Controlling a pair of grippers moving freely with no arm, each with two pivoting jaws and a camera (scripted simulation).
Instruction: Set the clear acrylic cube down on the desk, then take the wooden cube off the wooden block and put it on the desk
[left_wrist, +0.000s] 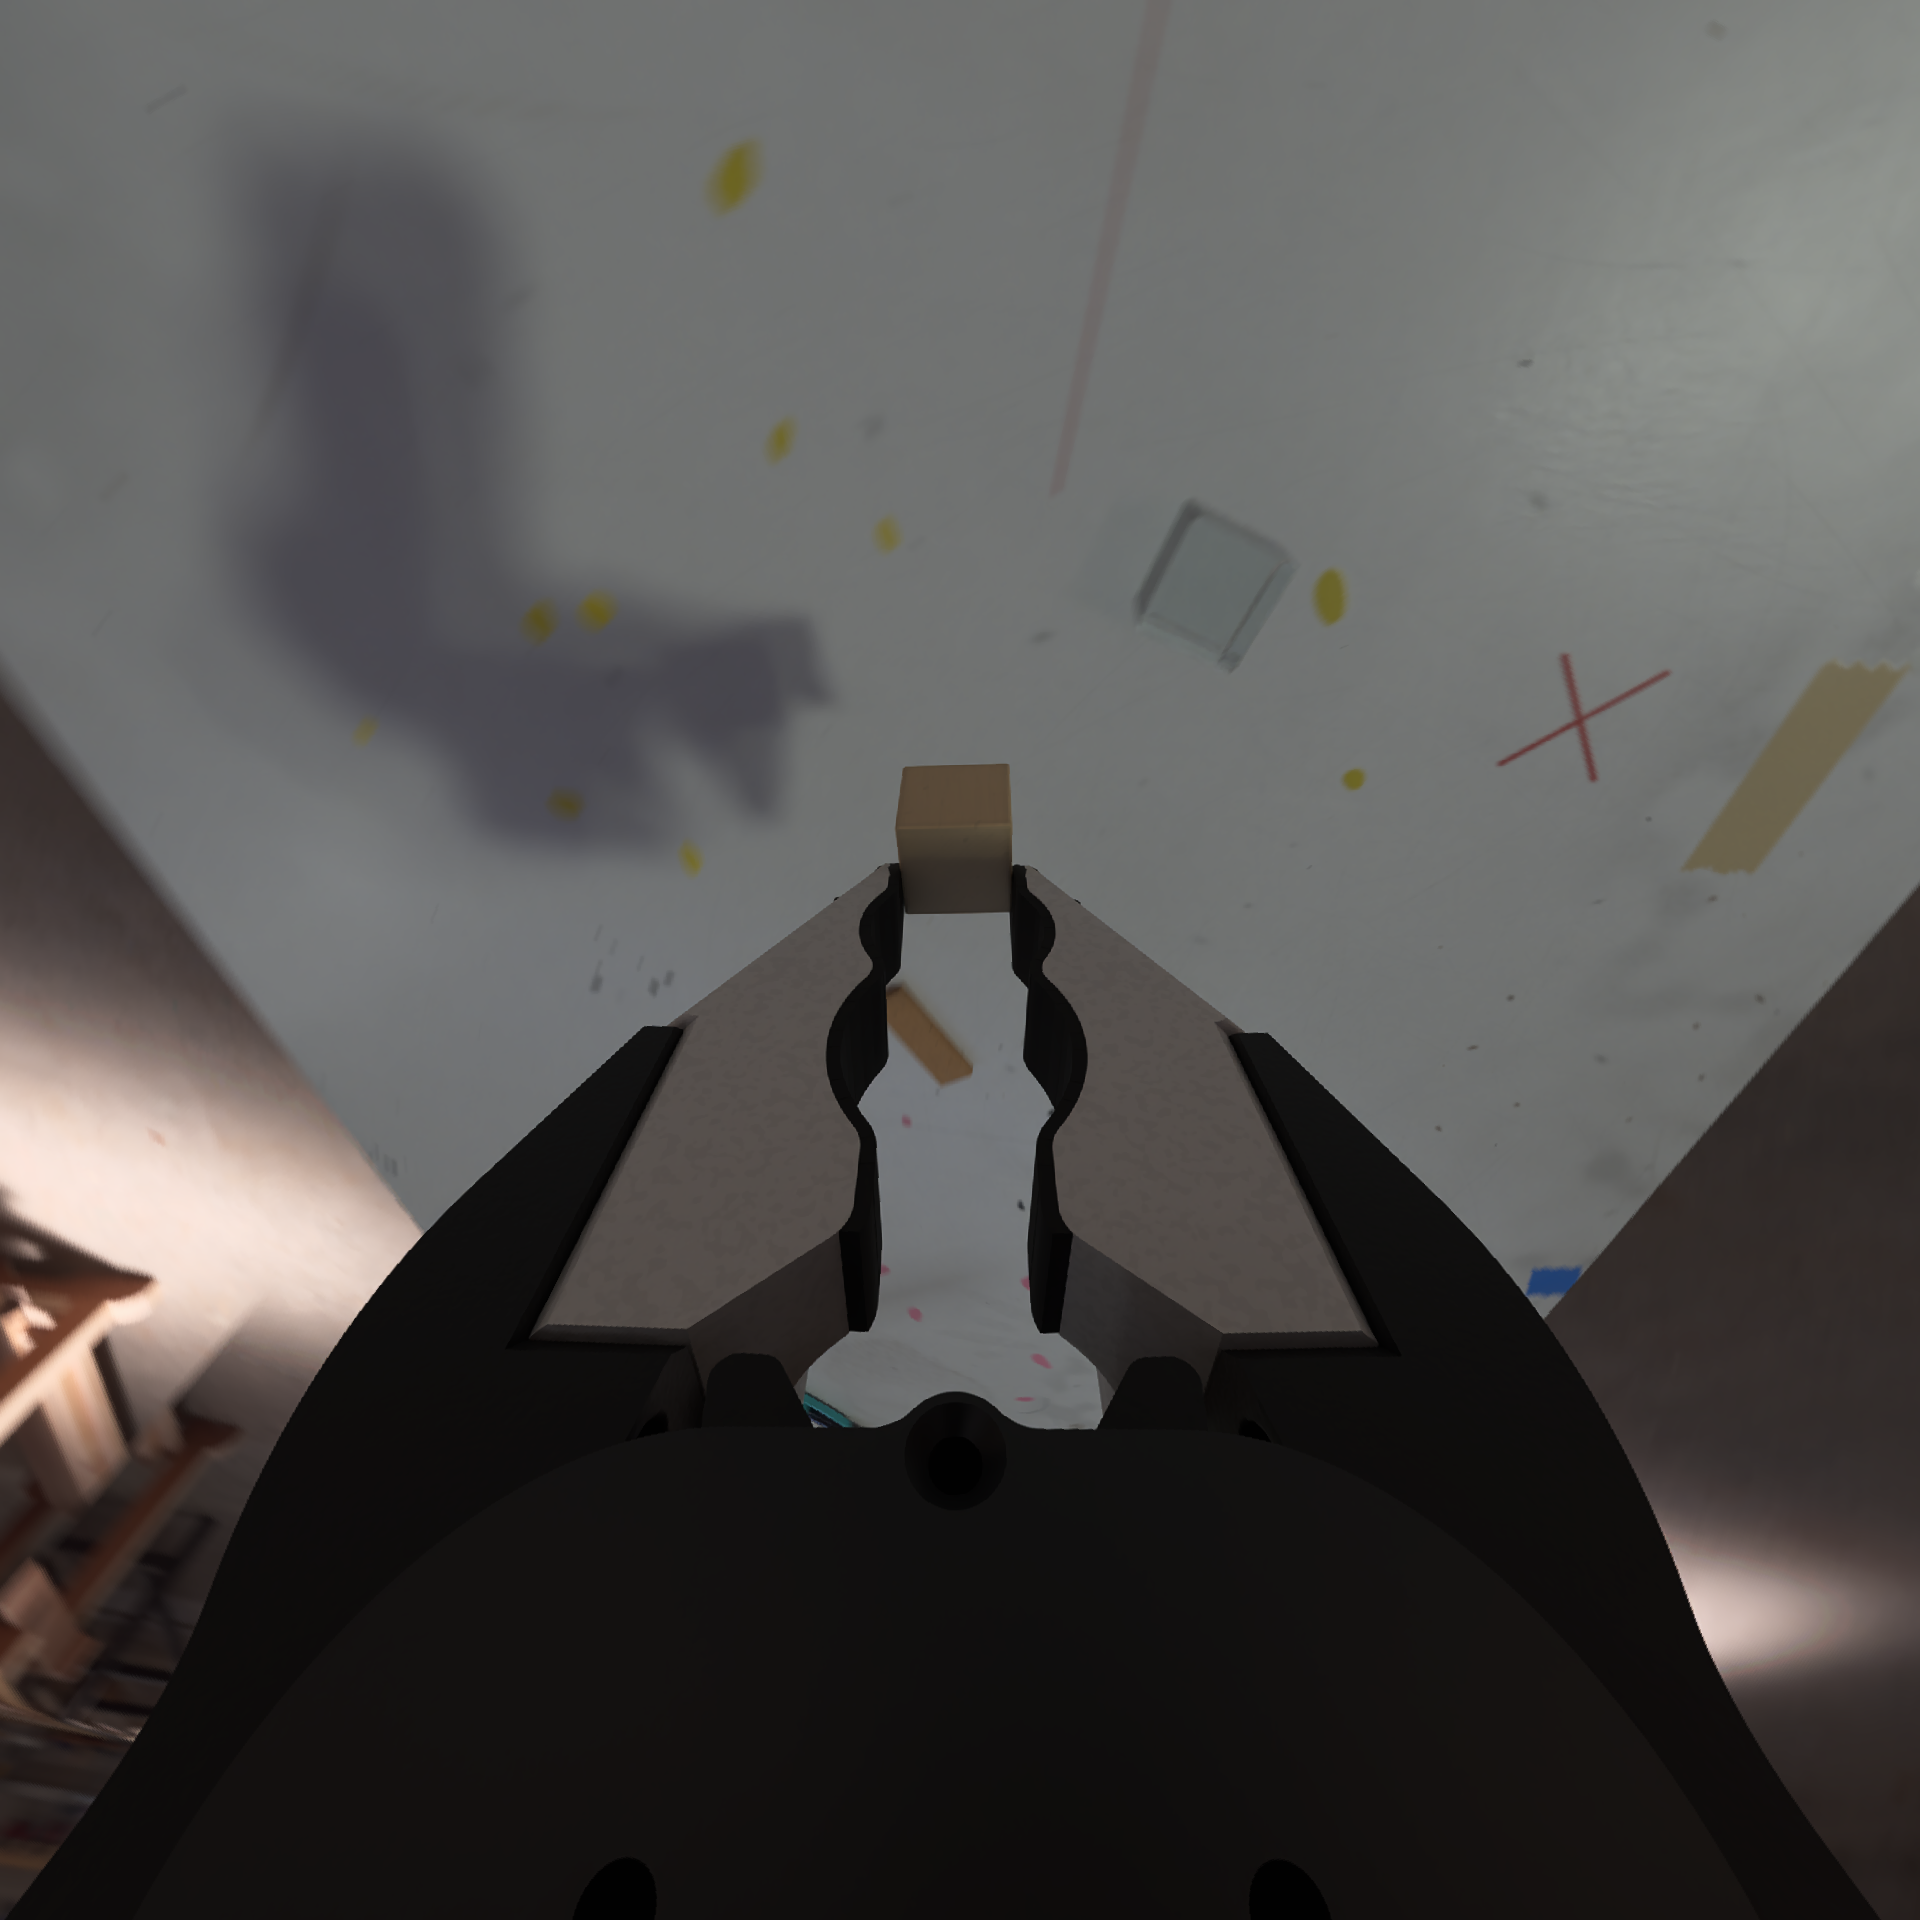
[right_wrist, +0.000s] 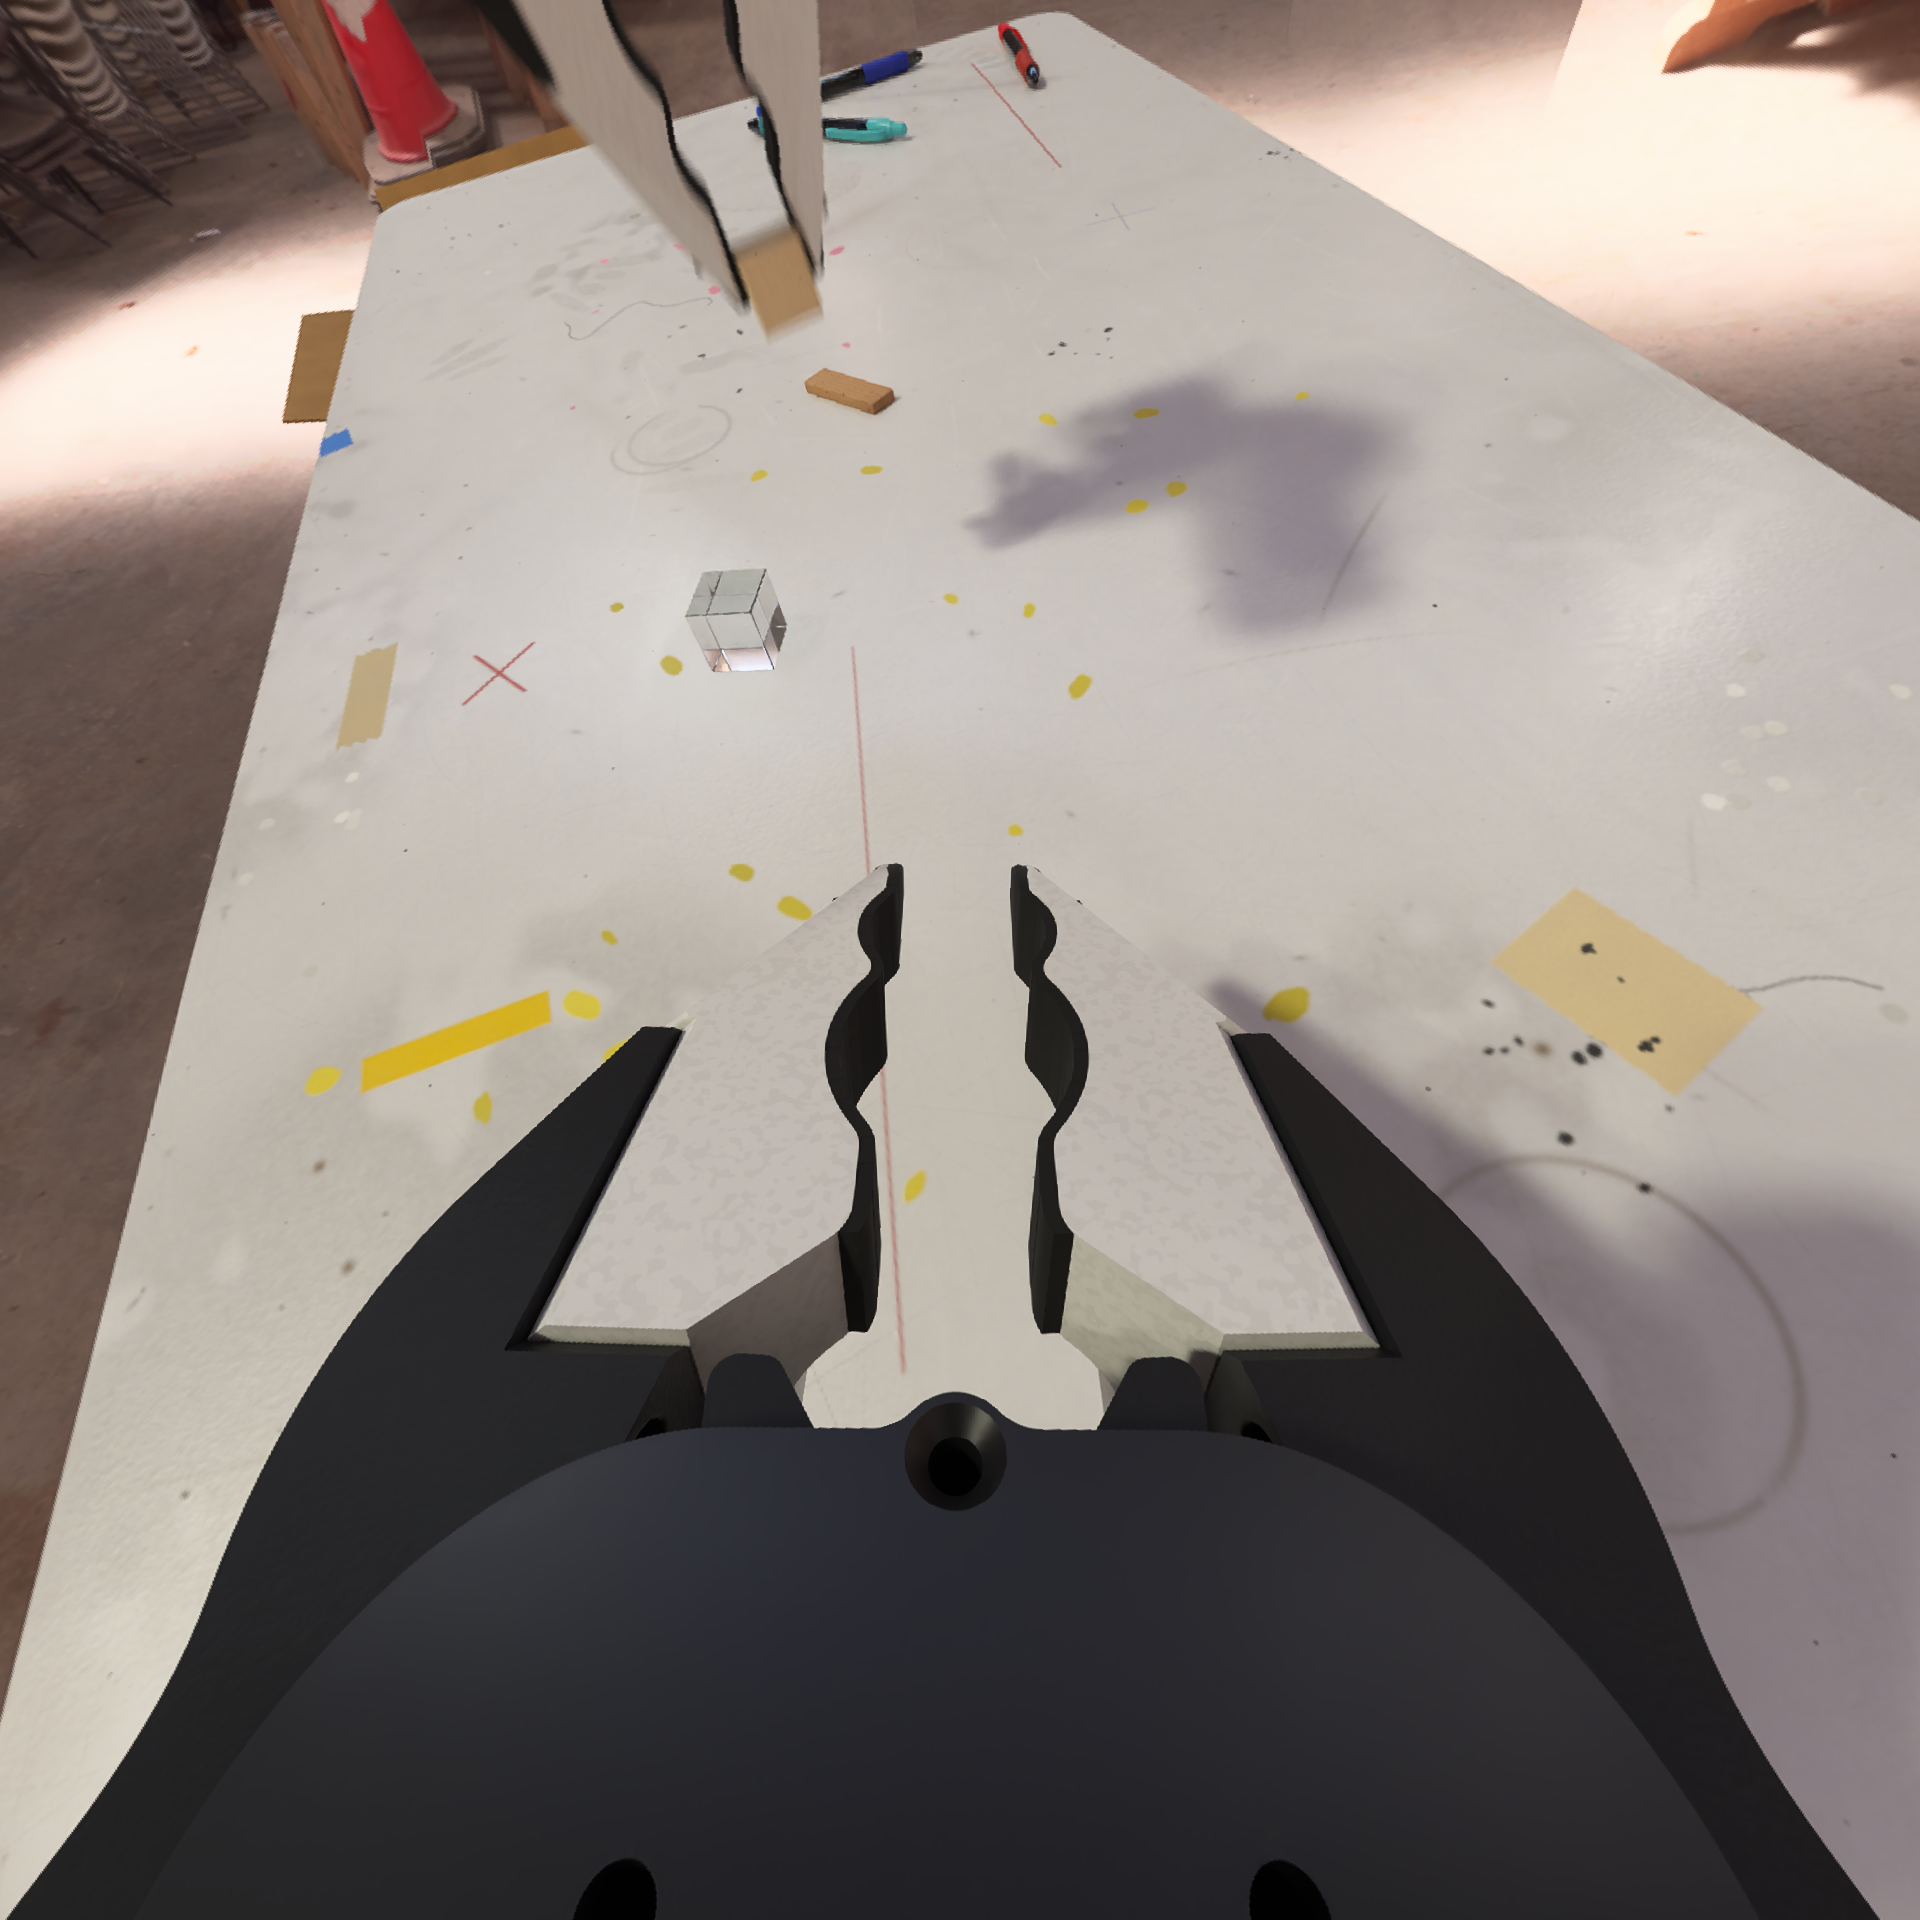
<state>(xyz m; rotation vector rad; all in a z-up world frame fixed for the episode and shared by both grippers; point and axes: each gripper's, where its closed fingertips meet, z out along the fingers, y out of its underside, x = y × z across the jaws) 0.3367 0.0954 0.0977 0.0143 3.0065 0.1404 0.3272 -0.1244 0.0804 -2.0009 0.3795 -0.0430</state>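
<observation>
Between the tips of the left tongs (left_wrist: 956, 883) the wooden cube (left_wrist: 954, 840) is pinched, held in the air above the white surface (left_wrist: 1351, 312); in the right wrist view the same tongs hang at the far end with the cube clear of the wooden block (right_wrist: 849, 391), which lies flat just below and toward the camera from it, its long axis running across that view. The move that remains, as I judge it, is straight down: the cube needs bare surface beside the block, not the block's top. The right tongs (right_wrist: 956, 883) are spread and hold nothing, and hover low over the near end. The clear acrylic cube (right_wrist: 736, 619) already rests on the surface, between the 2 tongs and well apart from both. No brand, label or readable writing shows.
</observation>
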